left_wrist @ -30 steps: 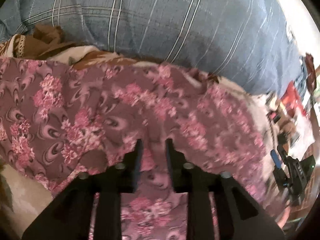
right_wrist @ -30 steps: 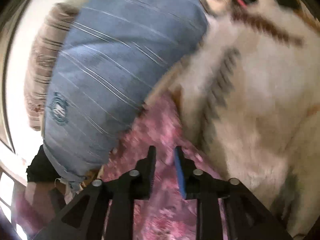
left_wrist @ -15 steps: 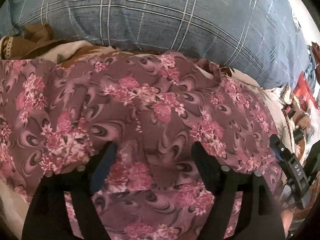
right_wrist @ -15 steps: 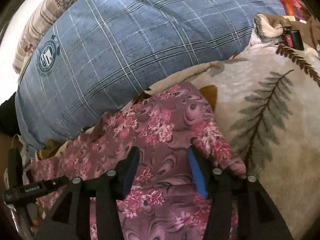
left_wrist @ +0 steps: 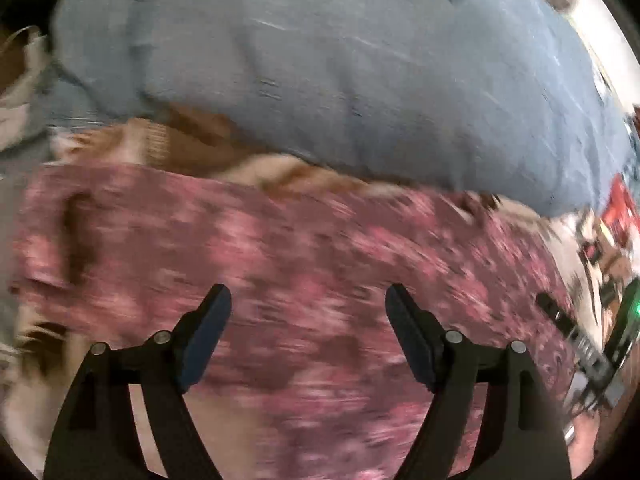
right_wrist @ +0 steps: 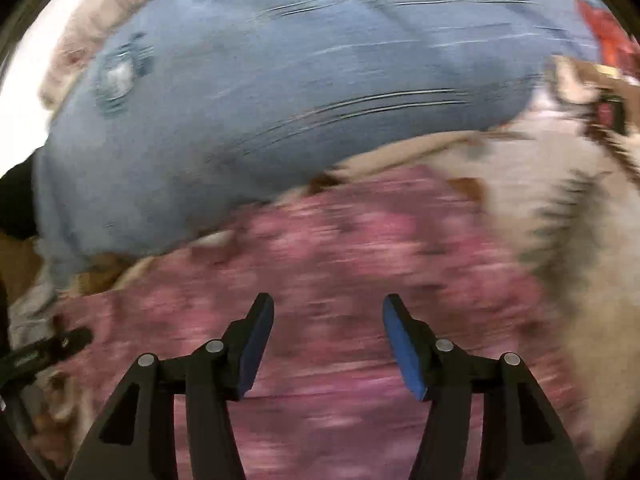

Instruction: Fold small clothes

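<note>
1. Although both wrist views were smeared by blur, each showed the pink floral garment [left_wrist: 320,280] lying spread on a cream blanket [right_wrist: 532,220], just in front of a large blue plaid pillow [left_wrist: 340,80].
2. Only the left wrist view showed a brown and cream fabric [left_wrist: 160,144] wedged between the pillow and the garment's far edge, red and dark clutter [left_wrist: 616,216] past the pillow's right end, and the right gripper [left_wrist: 576,336] low at the right.
3. Only the right wrist view showed the blanket's dark fern print [right_wrist: 560,248] right of the pillow, a striped beige cushion [right_wrist: 80,40] behind the pillow, and the tip of the left gripper [right_wrist: 52,346] at the left edge.
4. The left gripper's jaws stood spread wide above the garment, with nothing pinched between its fingers [left_wrist: 208,332].
5. The right gripper's jaws were opening, and its blue pads [right_wrist: 400,344] pressed on nothing, with the garment seen in the gap behind them.
6. The garment looked mauve with pink blossoms; its far edge ran along the pillow's base, and blur hid its folds and creases.
</note>
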Motion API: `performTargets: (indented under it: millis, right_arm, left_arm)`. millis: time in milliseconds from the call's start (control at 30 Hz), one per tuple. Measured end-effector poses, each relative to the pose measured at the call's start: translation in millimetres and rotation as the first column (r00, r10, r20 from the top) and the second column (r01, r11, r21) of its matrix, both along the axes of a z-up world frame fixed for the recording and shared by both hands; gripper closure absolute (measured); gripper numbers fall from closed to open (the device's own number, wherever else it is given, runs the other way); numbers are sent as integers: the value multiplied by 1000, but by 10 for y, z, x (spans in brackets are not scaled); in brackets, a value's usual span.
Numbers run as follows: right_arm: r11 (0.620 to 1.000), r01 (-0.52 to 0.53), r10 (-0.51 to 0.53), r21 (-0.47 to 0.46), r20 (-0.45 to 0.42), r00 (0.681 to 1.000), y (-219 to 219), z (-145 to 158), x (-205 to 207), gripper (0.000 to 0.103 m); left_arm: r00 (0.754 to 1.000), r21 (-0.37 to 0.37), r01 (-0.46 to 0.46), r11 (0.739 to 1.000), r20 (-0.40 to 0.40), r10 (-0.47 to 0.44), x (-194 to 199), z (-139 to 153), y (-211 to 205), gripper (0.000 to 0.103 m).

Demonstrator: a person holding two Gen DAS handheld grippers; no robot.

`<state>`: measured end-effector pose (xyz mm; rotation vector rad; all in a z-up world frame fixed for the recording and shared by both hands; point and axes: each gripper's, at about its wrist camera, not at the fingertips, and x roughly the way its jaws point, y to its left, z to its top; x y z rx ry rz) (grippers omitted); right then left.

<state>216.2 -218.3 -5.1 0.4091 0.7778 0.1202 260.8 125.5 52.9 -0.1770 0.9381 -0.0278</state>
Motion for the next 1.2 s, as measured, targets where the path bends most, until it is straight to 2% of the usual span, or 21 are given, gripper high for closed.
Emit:
performTargets:
  millis: [133,267,367,400,467,500,533,600,667,800,900,933,967,1000,1067,1100,1200]
  right_arm:
    - [987,-146,145,-64,-25,989,696,29,116,44]
    - [978,-181,171,-105,-98,980,1080,-126,267,44]
    - [946,-199,181,-254,-94,979,1318,-183,259,31]
    - [928,-221,195,-300,-113,974,1401,-189,269,23]
    - [892,-236,200,-385,-130,971,1531,-205,272,19]
    - [886,-223,186,-406,-129,974,1553,-205,262,15]
    - [887,-215,173,-409,-136,975,1548,-211,275,10]
    - [911,-212,170,-352,-148,974,1447,-220,320,6]
    - [918,-221,181,-329,-146,973,1417,-222,323,3]
    - [914,-226,187,-337,-144,972,1438,-222,310,1]
    - [916,-226,189,-332,-140,972,1423,-223,289,0]
    - [916,-225,189,-331,-139,972,1431,-225,292,0]
    - [917,-225,189,-330,-138,972,1433,-227,293,0]
    - [917,-225,190,-329,-137,972,1438,-228,299,0]
    - [919,-226,191,-324,-137,972,1432,-231,300,0]
    - [920,-227,191,-321,-138,972,1429,-232,304,0]
    - [922,-229,194,-311,-139,971,1419,-232,314,0]
  left_arm:
    - [993,-23,-114,993,18,114,-113,146,704,23]
    - [977,-77,-210,975,4,211,-217,161,1303,23]
    - [962,-144,-273,951,-33,271,-248,103,1679,23]
    - [959,-159,-283,946,-46,279,-250,82,1752,23]
    - [954,-195,-301,934,-76,291,-224,2,1849,23]
    - [953,-219,-304,927,-85,292,-204,-38,1860,23]
    - [952,-261,-307,915,-97,292,-189,-99,1885,23]
    - [950,-331,-313,890,-119,289,-166,-205,1876,23]
    - [948,-381,-319,868,-145,284,-138,-311,1856,23]
    - [937,-439,-350,827,-158,313,-74,-417,1855,23]
    - [915,-475,-401,783,-161,371,-1,-469,1943,24]
    - [908,-492,-413,767,-163,385,19,-481,1981,27]
    - [903,-511,-422,749,-163,397,29,-487,2015,44]
    - [902,-526,-424,738,-166,400,40,-490,2034,67]
    - [906,-546,-415,728,-172,388,41,-485,2040,90]
    - [906,-542,-415,731,-170,388,27,-470,2027,95]
    - [913,-527,-398,751,-144,383,-49,-360,1974,97]
